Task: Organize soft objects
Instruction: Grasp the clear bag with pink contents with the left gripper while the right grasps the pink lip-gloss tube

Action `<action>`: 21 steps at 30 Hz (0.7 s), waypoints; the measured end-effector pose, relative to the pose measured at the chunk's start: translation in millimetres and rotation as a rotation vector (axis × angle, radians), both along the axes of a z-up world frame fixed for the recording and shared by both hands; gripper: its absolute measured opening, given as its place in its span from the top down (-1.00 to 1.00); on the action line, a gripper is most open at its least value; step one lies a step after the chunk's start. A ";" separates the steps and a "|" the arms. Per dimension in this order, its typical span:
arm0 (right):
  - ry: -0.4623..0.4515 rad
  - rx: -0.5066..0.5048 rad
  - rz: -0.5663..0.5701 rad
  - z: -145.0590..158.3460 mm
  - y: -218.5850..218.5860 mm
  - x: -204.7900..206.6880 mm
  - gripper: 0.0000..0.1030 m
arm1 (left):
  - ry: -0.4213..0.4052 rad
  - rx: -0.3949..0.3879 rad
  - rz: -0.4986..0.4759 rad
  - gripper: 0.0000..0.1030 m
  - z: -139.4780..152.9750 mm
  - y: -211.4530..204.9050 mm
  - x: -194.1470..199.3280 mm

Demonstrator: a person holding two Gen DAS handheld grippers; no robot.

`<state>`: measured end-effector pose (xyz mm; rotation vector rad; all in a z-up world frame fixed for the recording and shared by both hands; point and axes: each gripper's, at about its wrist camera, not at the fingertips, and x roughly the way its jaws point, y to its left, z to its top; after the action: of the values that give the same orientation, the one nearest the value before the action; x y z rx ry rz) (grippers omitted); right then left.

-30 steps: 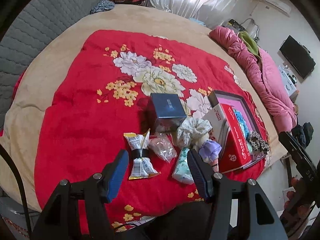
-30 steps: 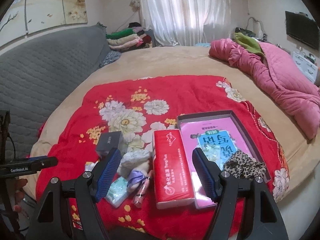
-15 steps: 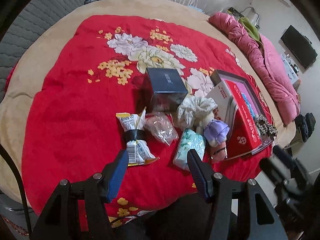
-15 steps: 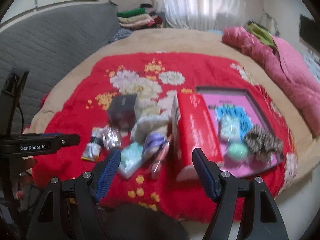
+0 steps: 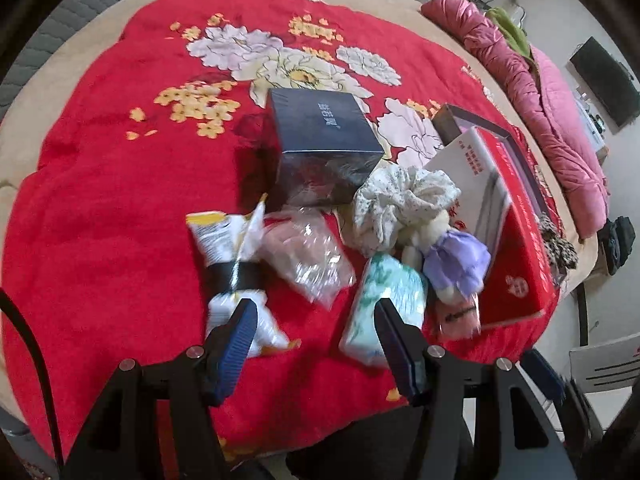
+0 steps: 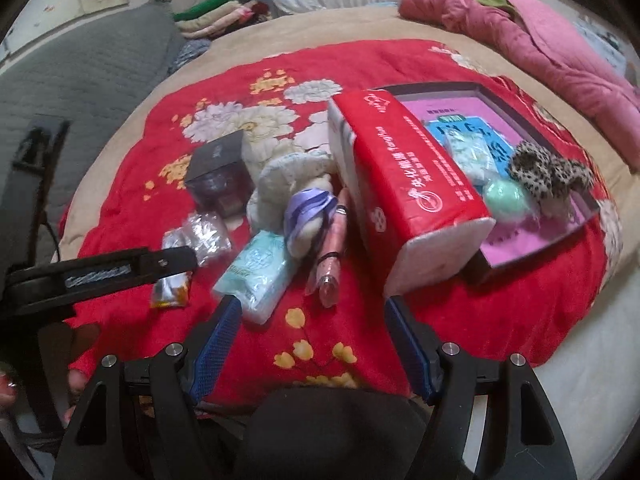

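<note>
Spread over a beige bed (image 5: 60, 92), a red flowered blanket (image 5: 100, 208) is filling most of both views and carrying a loose pile of small things. At the centre of the left wrist view a dark blue box (image 5: 320, 140) is standing, with a white ruffled scrunchie (image 5: 400, 204) just to its right. A mint tissue pack (image 5: 384, 304) is lying at lower centre, touching a lilac plush toy (image 5: 456, 264). A clear crinkled packet (image 5: 308, 256) and a yellow-and-white snack bag (image 5: 232, 264) are sitting to its left. At right, a red tissue pack (image 6: 412, 184) is leaning against an open tray (image 6: 536, 240) holding a leopard scrunchie (image 6: 548, 176). The left gripper (image 5: 314, 316) is hovering with fingers released, grasping nothing. The right gripper (image 6: 308, 316) is likewise spread wide and empty above the blanket.
</note>
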<state>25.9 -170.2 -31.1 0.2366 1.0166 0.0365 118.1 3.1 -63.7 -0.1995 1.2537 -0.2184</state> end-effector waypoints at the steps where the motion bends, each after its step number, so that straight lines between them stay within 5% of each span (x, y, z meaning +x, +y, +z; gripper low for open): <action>1: -0.003 0.009 -0.012 -0.5 -1.7 0.3 -0.47 | 0.003 -0.001 -0.001 -0.17 -1.8 -2.8 3.5; 8: 0.009 0.030 -0.055 -10.4 -5.4 8.5 -0.46 | 0.032 -0.001 -0.013 -0.17 -12.7 -19.5 25.0; 12: 0.025 0.040 -0.088 -21.5 -5.7 18.8 -0.18 | 0.047 0.017 -0.007 -0.13 -16.8 -23.7 29.5; 16: 0.043 0.046 -0.110 -31.6 -6.9 28.5 -0.11 | 0.048 0.005 -0.011 -0.10 -13.6 -23.5 28.8; 21: 0.061 0.042 -0.123 -43.7 -7.7 41.2 0.16 | 0.058 -0.134 0.008 -0.10 -4.5 -6.5 26.1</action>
<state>67.1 -177.9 -74.8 0.3404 1.0611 -0.0615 144.2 -3.4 -68.2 -0.3283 1.2970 -0.2917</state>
